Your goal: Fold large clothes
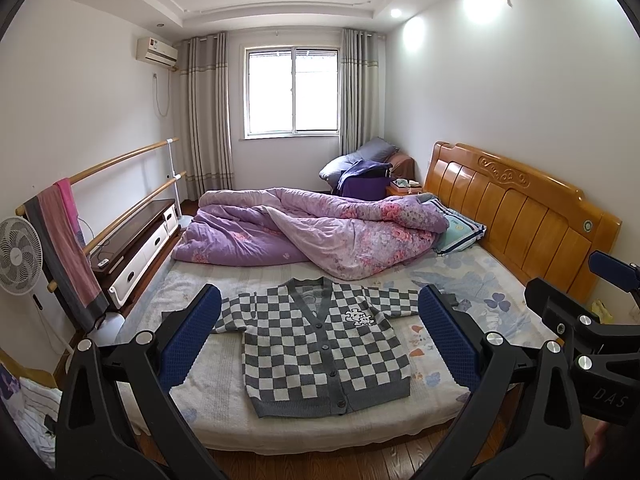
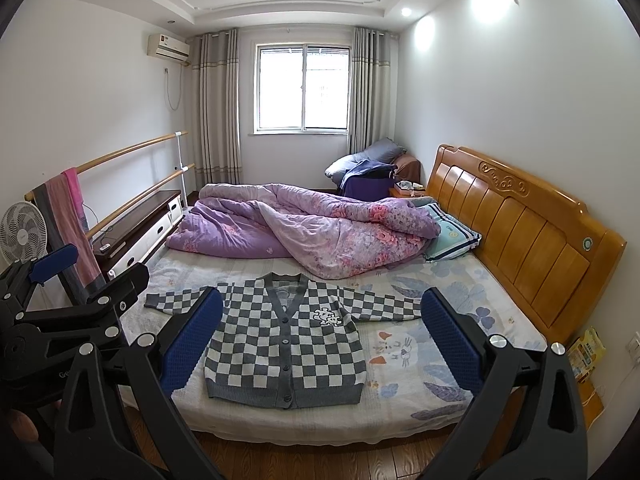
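Note:
A grey and white checked cardigan [image 1: 320, 344] lies flat and buttoned on the near side of the bed, sleeves spread to both sides; it also shows in the right wrist view [image 2: 284, 344]. My left gripper [image 1: 320, 332] is open and empty, held above the floor in front of the bed edge, apart from the cardigan. My right gripper [image 2: 320, 336] is open and empty too, at about the same distance. Each gripper shows at the side of the other's view: the right gripper [image 1: 592, 312] and the left gripper [image 2: 72, 296].
A crumpled purple floral quilt [image 1: 312, 232] covers the far half of the bed, with a striped pillow [image 1: 460, 228] by the wooden headboard [image 1: 520, 208]. A fan [image 1: 18, 256], towel rails and a low cabinet [image 1: 136, 248] stand left. Wood floor [image 1: 312, 466] lies below.

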Motion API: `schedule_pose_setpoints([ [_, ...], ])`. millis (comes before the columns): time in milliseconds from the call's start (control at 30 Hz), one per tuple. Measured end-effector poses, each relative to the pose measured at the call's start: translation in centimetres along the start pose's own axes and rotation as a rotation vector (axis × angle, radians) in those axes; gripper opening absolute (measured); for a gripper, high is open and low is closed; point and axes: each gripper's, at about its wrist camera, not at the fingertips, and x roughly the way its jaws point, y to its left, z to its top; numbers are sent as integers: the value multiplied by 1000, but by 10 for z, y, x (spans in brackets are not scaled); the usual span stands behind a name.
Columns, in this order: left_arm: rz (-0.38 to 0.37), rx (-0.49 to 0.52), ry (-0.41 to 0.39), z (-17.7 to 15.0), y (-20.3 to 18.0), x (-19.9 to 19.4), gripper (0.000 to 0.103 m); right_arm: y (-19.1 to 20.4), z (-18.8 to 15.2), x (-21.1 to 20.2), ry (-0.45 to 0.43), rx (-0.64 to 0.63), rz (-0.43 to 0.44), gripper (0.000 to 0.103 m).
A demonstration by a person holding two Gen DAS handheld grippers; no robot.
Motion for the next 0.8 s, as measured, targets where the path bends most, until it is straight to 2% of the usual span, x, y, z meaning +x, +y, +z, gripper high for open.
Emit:
schedule_pose_setpoints([
  [200,9,0,18,-8,-2,18,98,-5,0,10,16,1,12,96],
  [800,59,-23,103,-6,-44,89,98,-40,-3,66,97,-29,76,96],
])
